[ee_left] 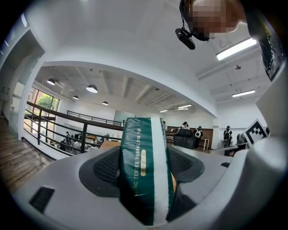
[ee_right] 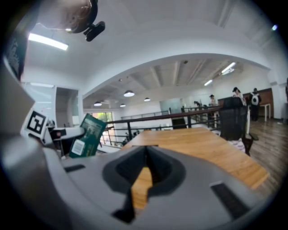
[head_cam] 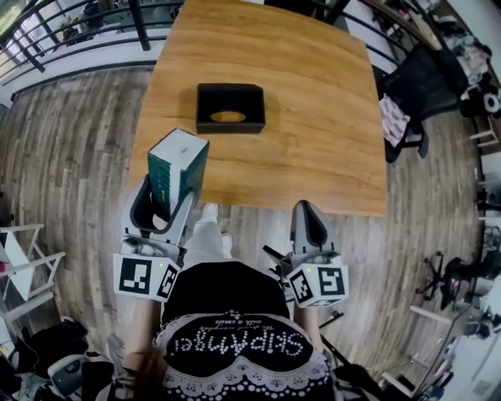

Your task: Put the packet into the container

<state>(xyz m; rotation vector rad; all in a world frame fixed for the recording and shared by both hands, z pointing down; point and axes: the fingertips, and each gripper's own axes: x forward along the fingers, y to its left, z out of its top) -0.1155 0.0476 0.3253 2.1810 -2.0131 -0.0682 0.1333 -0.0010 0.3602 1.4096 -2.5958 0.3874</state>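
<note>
Packet [head_cam: 178, 166], dark green with a white band and a white top face, stands upright in the grasp of the left gripper [head_cam: 163, 206]. In the left gripper view both jaws press against its broad sides, and its narrow printed edge faces the camera. In the head view the packet sits at about 10 o'clock from the picture's middle, held in the air over the near left edge of the wooden table [head_cam: 313, 133].

The black container [head_cam: 230, 127] rests on the table at about 1 o'clock from the packet, well apart from it, with its open side up. A yellowish rounded shape [head_cam: 228, 117] shows on its floor; what it is cannot be told.

The right gripper [head_cam: 311, 227] hangs at about 4 o'clock from the packet, off the table's near edge above the plank floor [head_cam: 86, 157]. In the right gripper view its jaws are clenched tip to tip with nothing between them.

A black office chair [head_cam: 423, 94] stands at 3 o'clock beside the table. A dark railing [head_cam: 47, 23] runs at 11 o'clock.
</note>
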